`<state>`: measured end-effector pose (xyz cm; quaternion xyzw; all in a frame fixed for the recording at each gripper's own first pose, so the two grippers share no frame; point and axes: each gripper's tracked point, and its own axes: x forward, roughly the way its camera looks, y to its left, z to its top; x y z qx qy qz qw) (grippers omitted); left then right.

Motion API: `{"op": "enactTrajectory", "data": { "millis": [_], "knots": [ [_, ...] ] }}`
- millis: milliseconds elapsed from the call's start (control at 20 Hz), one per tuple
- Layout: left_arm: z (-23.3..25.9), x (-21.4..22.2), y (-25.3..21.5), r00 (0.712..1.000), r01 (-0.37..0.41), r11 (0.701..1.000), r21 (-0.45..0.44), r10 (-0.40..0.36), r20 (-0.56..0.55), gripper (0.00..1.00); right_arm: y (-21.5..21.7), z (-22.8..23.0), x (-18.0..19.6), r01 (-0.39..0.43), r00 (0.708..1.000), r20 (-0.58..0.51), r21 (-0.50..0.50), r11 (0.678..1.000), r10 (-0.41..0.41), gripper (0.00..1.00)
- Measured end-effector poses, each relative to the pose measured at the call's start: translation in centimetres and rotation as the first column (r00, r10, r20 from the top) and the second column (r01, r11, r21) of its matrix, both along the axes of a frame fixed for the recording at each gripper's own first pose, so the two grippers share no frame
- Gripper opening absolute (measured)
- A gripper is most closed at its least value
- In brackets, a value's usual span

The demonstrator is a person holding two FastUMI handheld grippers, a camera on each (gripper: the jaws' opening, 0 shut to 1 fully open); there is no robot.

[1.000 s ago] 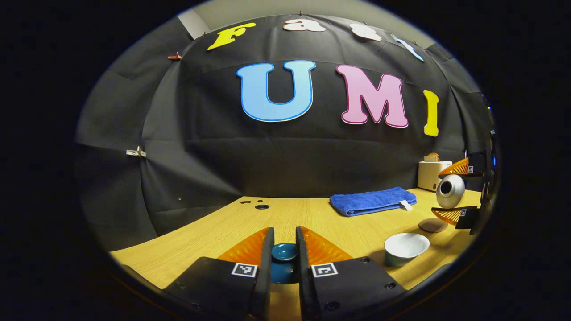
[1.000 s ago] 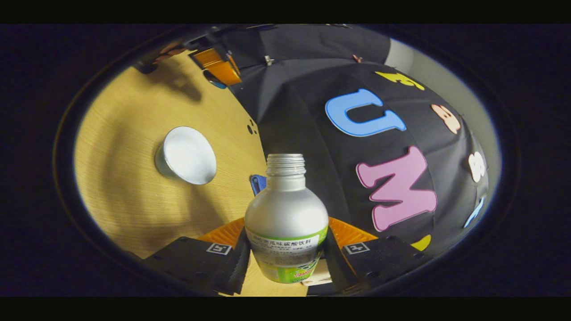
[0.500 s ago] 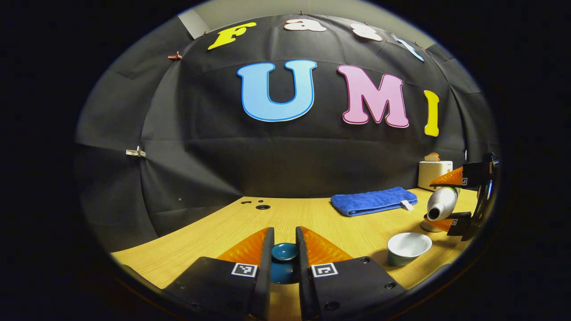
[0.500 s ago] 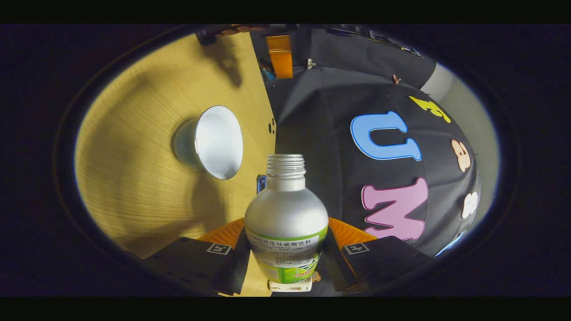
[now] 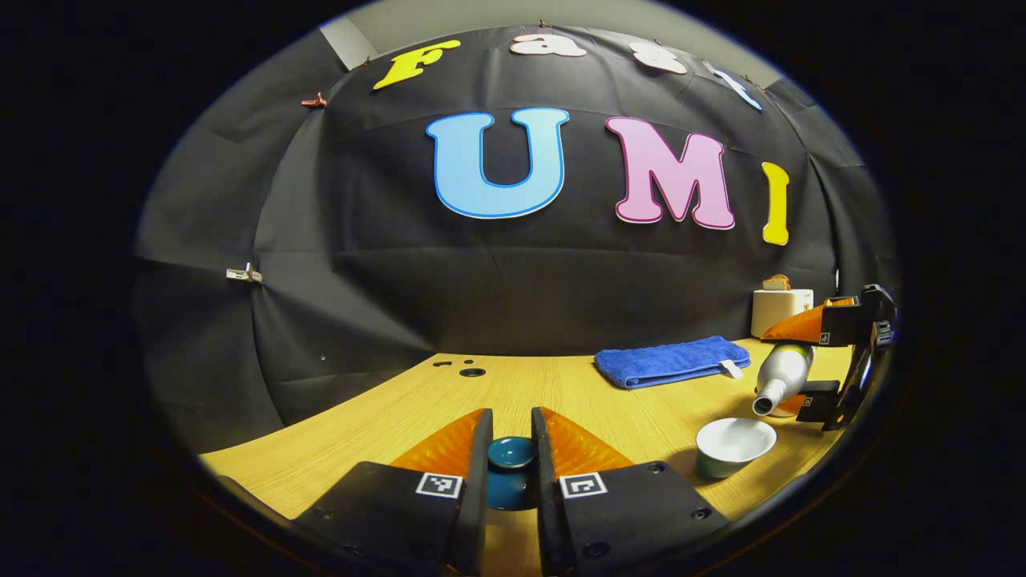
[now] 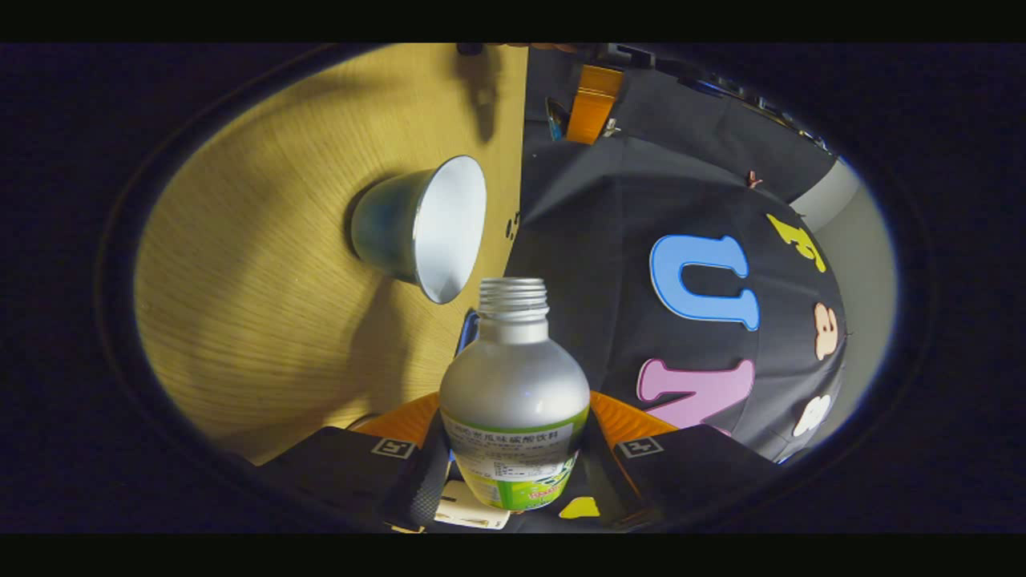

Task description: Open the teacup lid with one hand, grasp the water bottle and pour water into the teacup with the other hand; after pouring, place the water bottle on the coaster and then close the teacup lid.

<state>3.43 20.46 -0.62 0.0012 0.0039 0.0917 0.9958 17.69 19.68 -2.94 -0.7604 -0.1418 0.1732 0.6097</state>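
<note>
seen along the left gripper (image 5: 510, 449): two orange fingers pinching one dark teal teacup lid (image 5: 511, 453) by its knob, held clear above the wooden table (image 5: 521, 393). farther right on the same table, one teacup (image 5: 734, 445), white inside, uncovered and upright. just above and beyond the cup, the right gripper (image 5: 801, 361) with one silver water bottle (image 5: 781, 375) clamped between its two orange fingers, bottle tilted steeply, uncapped mouth aimed down toward the cup's far rim; no stream of water discernible at this size. behind, one folded blue towel (image 5: 672, 361) lying flat near the back wall, and one white toaster (image 5: 780, 311) with one slice of bread poking out of the top, standing in the right rear corner. also two small dark holes and one larger round grommet (image 5: 472, 372) in the tabletop near the wall. seen along the right gripper (image 6: 513, 449): both fingers pressed against the sides of the one water bottle (image 6: 514, 401), silver shoulder, threaded neck without cap, green and white label toward the camera. scene rolled far over, table (image 6: 264, 320) running up the left side. one teacup (image 6: 421, 228) just beyond the bottle mouth, open top facing the bottle, blue-grey outside, white within. at the top edge, the left gripper (image 6: 589, 104), one orange finger visible, a sliver of teal beside it. coaster location: cannot tell.
</note>
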Motion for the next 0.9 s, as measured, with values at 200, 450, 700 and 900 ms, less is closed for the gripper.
{"op": "enactTrajectory", "data": {
  "millis": [200, 450, 700, 900],
  "knots": [
    [-0.1, 0.1, 0.0, 1.000, 0.000, 1.000, 0.000, 0.000, 0.000, 0.27, 0.6, 1.0, 0.4, -0.039, 0.998, 0.056, -0.062, 0.997, 0.042, 0.75],
    [-0.1, 0.1, 0.0, 1.000, 0.000, 1.000, 0.000, 0.000, 0.000, 0.30, 0.9, 1.7, 0.7, -0.060, 0.994, 0.084, -0.106, 0.993, 0.069, 0.75],
    [0.0, 0.1, 0.1, 1.000, 0.002, 1.000, 0.000, -0.002, 0.000, 0.30, 1.4, 2.2, 0.8, -0.075, 0.989, 0.113, -0.155, 0.985, 0.093, 0.75],
    [0.0, 0.2, 0.0, 1.000, 0.002, 1.000, 0.000, -0.002, 0.000, 0.30, 1.5, 2.4, 0.6, -0.080, 0.987, 0.122, -0.165, 0.983, 0.100, 0.75]
  ]
}}
